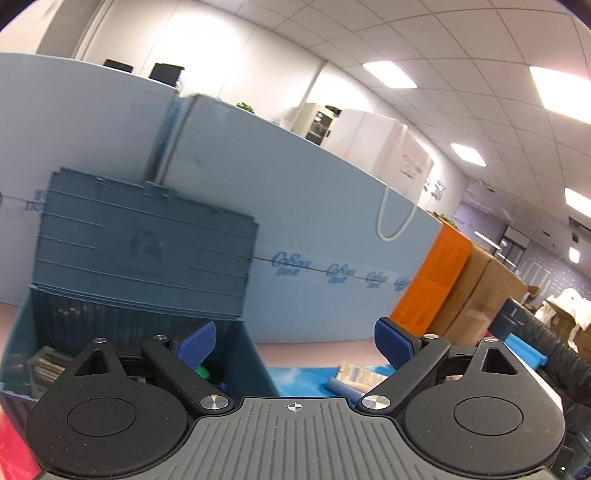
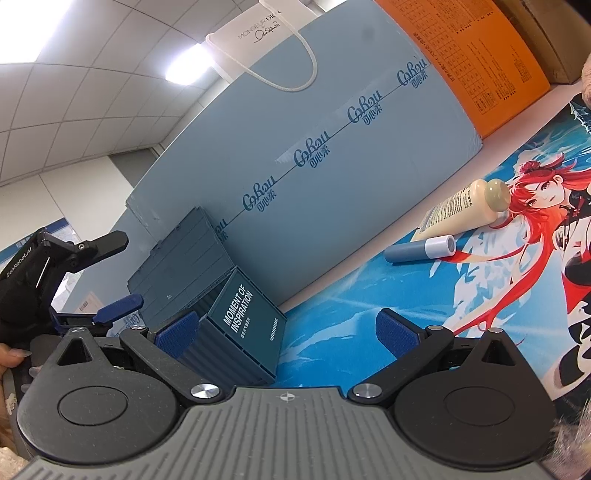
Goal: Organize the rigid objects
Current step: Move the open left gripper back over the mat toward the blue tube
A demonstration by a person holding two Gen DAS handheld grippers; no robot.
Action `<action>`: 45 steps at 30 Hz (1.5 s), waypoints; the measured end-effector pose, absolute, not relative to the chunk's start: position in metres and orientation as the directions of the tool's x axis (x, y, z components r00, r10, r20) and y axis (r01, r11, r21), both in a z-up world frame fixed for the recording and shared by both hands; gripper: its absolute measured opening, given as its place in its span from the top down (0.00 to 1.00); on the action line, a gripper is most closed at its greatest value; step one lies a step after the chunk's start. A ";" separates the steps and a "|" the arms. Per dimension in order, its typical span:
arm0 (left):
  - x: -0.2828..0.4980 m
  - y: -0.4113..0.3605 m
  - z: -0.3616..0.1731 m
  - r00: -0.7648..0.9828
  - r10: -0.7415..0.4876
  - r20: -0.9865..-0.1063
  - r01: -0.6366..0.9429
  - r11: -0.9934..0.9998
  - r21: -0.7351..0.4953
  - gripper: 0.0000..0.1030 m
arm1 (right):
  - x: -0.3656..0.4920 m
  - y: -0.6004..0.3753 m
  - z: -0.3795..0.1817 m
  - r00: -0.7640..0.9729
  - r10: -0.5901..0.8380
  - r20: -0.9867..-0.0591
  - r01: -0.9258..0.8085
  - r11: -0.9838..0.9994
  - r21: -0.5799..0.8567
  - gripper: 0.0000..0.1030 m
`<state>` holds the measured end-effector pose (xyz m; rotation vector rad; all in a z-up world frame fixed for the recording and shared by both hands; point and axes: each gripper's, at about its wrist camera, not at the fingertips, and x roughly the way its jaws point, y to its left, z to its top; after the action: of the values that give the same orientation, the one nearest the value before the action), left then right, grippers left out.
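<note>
The task's things are a dark teal plastic box (image 2: 236, 325), a cream bottle (image 2: 465, 212) and a blue tube (image 2: 419, 250) with a white cap. The box stands on the left part of the table (image 1: 314, 349), against a pale blue board (image 2: 314, 155) printed with a repeated blue logo; its ribbed lid (image 1: 144, 240) is swung up and leans back on the board, and its end wall carries white lettering, "MOMENT OF INSPIRATION". In the left wrist view the box is open at the top, with a green item (image 1: 202, 372) and some blurred packets inside that I cannot identify. The bottle lies on its side on a blue anime mat (image 2: 369, 295) that covers the table, its rounded cap pointing toward the red-haired figure printed there; the tube lies just beside it, nearer the camera, also on its side. Both are well apart from the box. The left claw (image 1: 295, 343) is spread wide with nothing between its blue pads (image 1: 195, 345), its left pad over the box's open top. The right claw (image 2: 286, 334) is likewise spread wide and holds nothing, its left pad near the box's end wall. Behind the board hang a white paper bag (image 2: 251, 29) with a cord handle and an orange carton (image 2: 480, 62).
</note>
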<state>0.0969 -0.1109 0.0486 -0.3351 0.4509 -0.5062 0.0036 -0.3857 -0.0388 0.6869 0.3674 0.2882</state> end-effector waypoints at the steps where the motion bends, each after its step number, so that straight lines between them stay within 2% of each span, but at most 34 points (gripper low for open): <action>1: 0.097 -0.113 0.047 0.778 -0.535 -0.329 0.389 0.822 -0.416 0.08 | 0.004 -0.386 -0.039 0.898 0.374 -0.232 -0.137 0.738 0.661 0.00; 10: 0.094 -0.134 0.044 0.753 -0.588 -0.294 0.429 0.778 -0.459 0.08 | 0.001 -0.394 -0.033 0.914 0.345 -0.212 -0.125 0.739 0.662 0.00; 18: 0.095 -0.164 0.051 0.757 -0.601 -0.257 0.485 0.780 -0.395 0.08 | 0.002 -0.422 -0.012 0.946 0.268 -0.184 -0.077 0.735 0.673 0.00; 25: 0.097 -0.196 0.058 0.756 -0.599 -0.263 0.536 0.798 -0.276 0.07 | 0.005 -0.452 0.009 0.966 0.192 -0.173 -0.029 0.745 0.666 0.00; 29: 0.102 -0.217 0.057 0.752 -0.598 -0.276 0.550 0.801 -0.237 0.05 | 0.011 -0.465 0.020 0.974 0.150 -0.167 0.000 0.744 0.668 0.00; 35: 0.115 -0.237 0.042 0.722 -0.611 -0.325 0.560 0.792 -0.245 0.05 | 0.029 -0.478 0.030 0.980 0.123 -0.155 0.031 0.679 0.733 0.00; 39: 0.121 -0.243 0.032 0.722 -0.590 -0.362 0.546 0.806 -0.227 0.05 | 0.039 -0.480 0.015 0.979 0.130 -0.156 0.032 0.662 0.749 0.00; 45: 0.134 -0.258 0.018 0.720 -0.565 -0.402 0.522 0.823 -0.223 0.05 | 0.045 -0.493 -0.010 0.965 0.145 -0.217 0.074 0.648 0.758 0.00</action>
<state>0.1341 -0.2578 0.0175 -0.0960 0.4759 -0.6017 0.0453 -0.4934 -0.0105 0.8683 0.2697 0.0410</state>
